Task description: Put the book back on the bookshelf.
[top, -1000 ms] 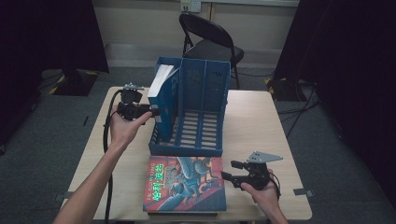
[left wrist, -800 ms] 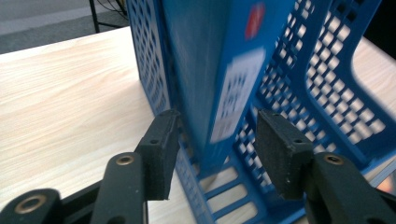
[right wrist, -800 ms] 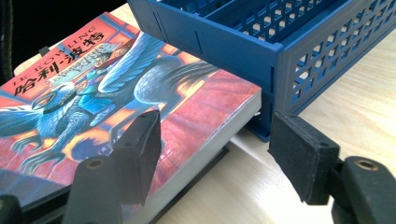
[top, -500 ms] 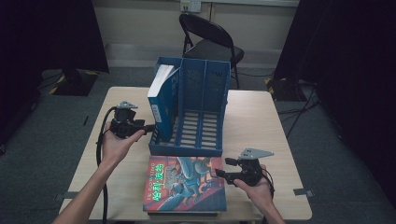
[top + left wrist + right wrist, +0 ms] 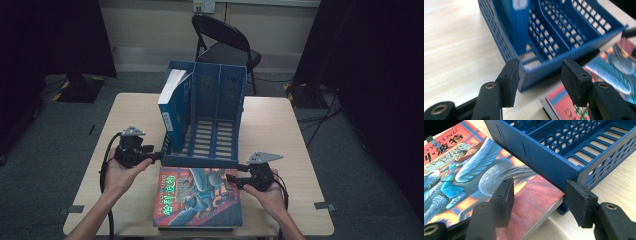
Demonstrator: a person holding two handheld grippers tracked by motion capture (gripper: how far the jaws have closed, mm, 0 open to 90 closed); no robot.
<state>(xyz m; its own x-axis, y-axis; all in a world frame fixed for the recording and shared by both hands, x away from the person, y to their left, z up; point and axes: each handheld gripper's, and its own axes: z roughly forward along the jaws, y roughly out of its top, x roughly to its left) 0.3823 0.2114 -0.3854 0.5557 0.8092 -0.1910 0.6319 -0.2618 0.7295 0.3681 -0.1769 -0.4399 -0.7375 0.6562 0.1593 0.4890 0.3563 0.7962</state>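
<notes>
A colourful picture-cover book (image 5: 200,197) lies flat at the table's front, against the front of a blue slotted file rack (image 5: 215,120). A blue book (image 5: 172,100) stands in the rack's left compartment. My left gripper (image 5: 157,156) is open, level with the rack's front left corner; its view shows the rack (image 5: 564,37), the blue book (image 5: 516,22) and the flat book (image 5: 609,67) beyond its jaws (image 5: 539,75). My right gripper (image 5: 230,179) is at the flat book's right edge. Its jaws (image 5: 537,195) have just been closing, with the book's corner (image 5: 534,195) between them, untouched, below the rack (image 5: 549,157).
The wooden table (image 5: 280,130) has bare surface left and right of the rack. A black folding chair (image 5: 225,42) stands behind the table's far edge. Cables trail from both grippers toward the near edge. Dark curtains hang at both sides.
My left hand has come down and toward the near side, from the rack's left wall to its front left corner. My right hand has slid left onto the flat book's edge.
</notes>
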